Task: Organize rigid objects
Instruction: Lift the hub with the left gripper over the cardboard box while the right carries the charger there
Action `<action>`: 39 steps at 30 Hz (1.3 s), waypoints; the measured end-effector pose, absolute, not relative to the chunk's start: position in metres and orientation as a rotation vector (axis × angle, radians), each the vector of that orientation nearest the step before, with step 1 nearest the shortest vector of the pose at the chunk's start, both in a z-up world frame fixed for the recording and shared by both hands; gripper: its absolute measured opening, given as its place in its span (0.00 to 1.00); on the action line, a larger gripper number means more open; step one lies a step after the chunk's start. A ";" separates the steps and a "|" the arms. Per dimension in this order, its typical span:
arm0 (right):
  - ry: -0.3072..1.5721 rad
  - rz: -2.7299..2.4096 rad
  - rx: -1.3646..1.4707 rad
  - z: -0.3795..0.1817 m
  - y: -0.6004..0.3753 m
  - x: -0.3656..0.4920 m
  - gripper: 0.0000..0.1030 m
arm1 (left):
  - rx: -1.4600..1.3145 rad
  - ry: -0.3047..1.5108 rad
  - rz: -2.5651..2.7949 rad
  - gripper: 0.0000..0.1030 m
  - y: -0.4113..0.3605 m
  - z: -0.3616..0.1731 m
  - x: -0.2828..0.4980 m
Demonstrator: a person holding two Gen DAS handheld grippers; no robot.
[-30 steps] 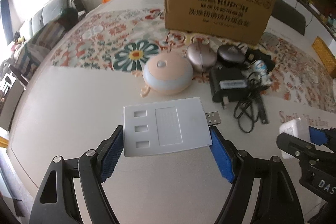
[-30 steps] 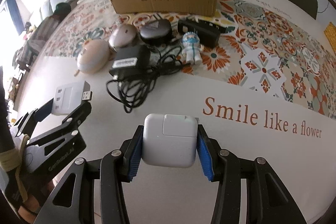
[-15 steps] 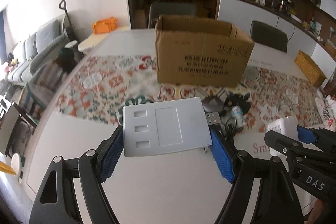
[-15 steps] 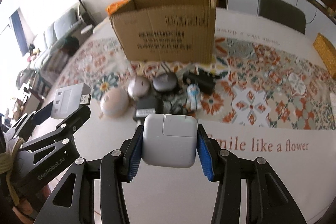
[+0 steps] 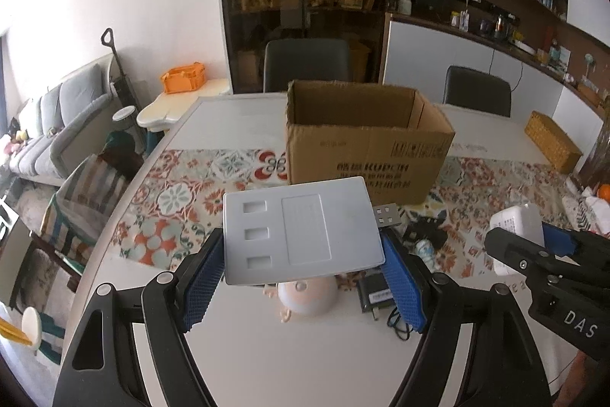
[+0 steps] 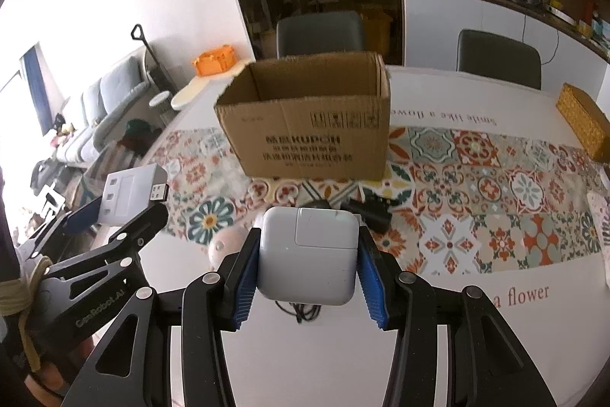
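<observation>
My left gripper [image 5: 303, 269] is shut on a flat white USB card reader [image 5: 301, 235], its metal plug sticking out to the right. My right gripper [image 6: 307, 254] is shut on a white square power adapter [image 6: 309, 254]. Both are held well above the table, side by side. An open cardboard box [image 5: 362, 147] stands ahead on the patterned runner, its top open and its inside dark. In the right wrist view the left gripper [image 6: 126, 201] with the card reader [image 6: 129, 193] is at the left. In the left wrist view the right gripper [image 5: 526, 235] is at the right.
Under the grippers lie a round peach lamp [image 5: 307, 296], a black charger with cable [image 5: 375, 294], a small figurine [image 5: 423, 248] and a black adapter [image 6: 371, 210]. A wicker basket [image 6: 583, 121] sits at the far right. Two chairs [image 6: 318, 33] stand behind the table.
Both grippers have risen with their objects still held, and tilted up, so the box's open top and the room behind came into view. The loose items dropped low in the views.
</observation>
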State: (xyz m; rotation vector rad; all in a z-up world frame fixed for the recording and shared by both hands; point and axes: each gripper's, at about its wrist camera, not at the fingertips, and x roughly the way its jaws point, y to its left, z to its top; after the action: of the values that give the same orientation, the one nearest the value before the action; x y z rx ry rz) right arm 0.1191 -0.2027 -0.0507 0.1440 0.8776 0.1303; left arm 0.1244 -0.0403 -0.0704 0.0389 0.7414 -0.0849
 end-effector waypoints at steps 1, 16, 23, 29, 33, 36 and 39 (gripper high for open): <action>0.870 0.130 0.146 -0.048 -0.202 0.121 0.46 | 0.036 0.735 -0.090 0.76 -0.040 -0.067 0.127; 0.785 0.114 0.163 -0.020 -0.206 0.154 0.46 | 0.068 0.716 -0.150 0.76 -0.046 -0.041 0.172; 0.787 0.102 0.180 -0.019 -0.211 0.179 0.46 | 0.073 0.685 -0.167 0.76 -0.050 -0.033 0.200; 0.768 0.093 0.185 -0.009 -0.214 0.205 0.46 | 0.082 0.662 -0.174 0.76 -0.055 -0.018 0.227; 0.761 0.098 0.179 -0.001 -0.215 0.224 0.46 | 0.085 0.665 -0.190 0.76 -0.058 -0.009 0.249; 0.764 0.100 0.180 0.004 -0.217 0.240 0.46 | 0.083 0.685 -0.217 0.76 -0.062 -0.006 0.263; 0.792 0.095 0.190 0.006 -0.220 0.257 0.46 | 0.096 0.707 -0.230 0.76 -0.067 -0.004 0.281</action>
State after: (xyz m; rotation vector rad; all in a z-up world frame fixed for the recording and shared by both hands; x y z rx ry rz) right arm 0.2572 -0.2197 0.0056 0.1899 0.7919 0.0947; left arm 0.2812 -0.0666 -0.0041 0.0960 0.7075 -0.2296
